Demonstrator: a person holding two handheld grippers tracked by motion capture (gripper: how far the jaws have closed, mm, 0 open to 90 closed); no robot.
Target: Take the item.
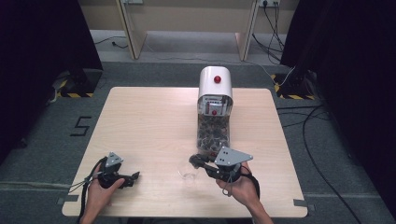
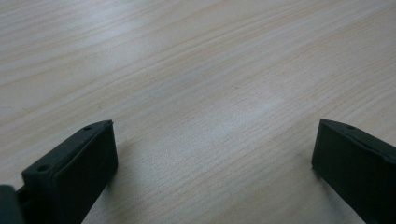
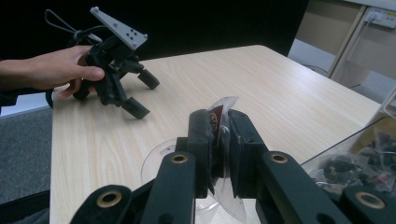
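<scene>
— Clear plastic, that's what the right gripper (image 3: 219, 140) has: a small crinkly wrapped packet (image 3: 223, 122) with a dark red and black print, pinched flat between its black fingers (image 3: 200, 140). They are closed tight on it.

— Where does the packet sit relative to those fingers?

— Right between the pads, with its top edge sticking up past the fingertips and its lower end hanging out below them. Just under the fingers stands a small clear cup (image 1: 187, 175), on the tabletop (image 1: 149, 126); in the right gripper view its round rim (image 3: 156, 161) shows beneath the fingers on their left.

— And the big white thing?

— A white dispenser (image 1: 215, 84) with a red knob, just beyond the right gripper's fingers in the high view. Its clear bin (image 1: 213, 135) holds a pile of dark wrapped pieces, and the fingers are near the bin's front end. In the right gripper view the bin's clear wall (image 3: 355, 140) is to the right of the fingers.

— The other hand?

— The left gripper (image 1: 132, 178) lies low near the tabletop's near edge, well apart from the cup and to its left, held in the person's left hand (image 1: 100, 189). Its fingers (image 2: 77, 168) stand wide apart with bare pale wood between them, gripping nothing.
</scene>
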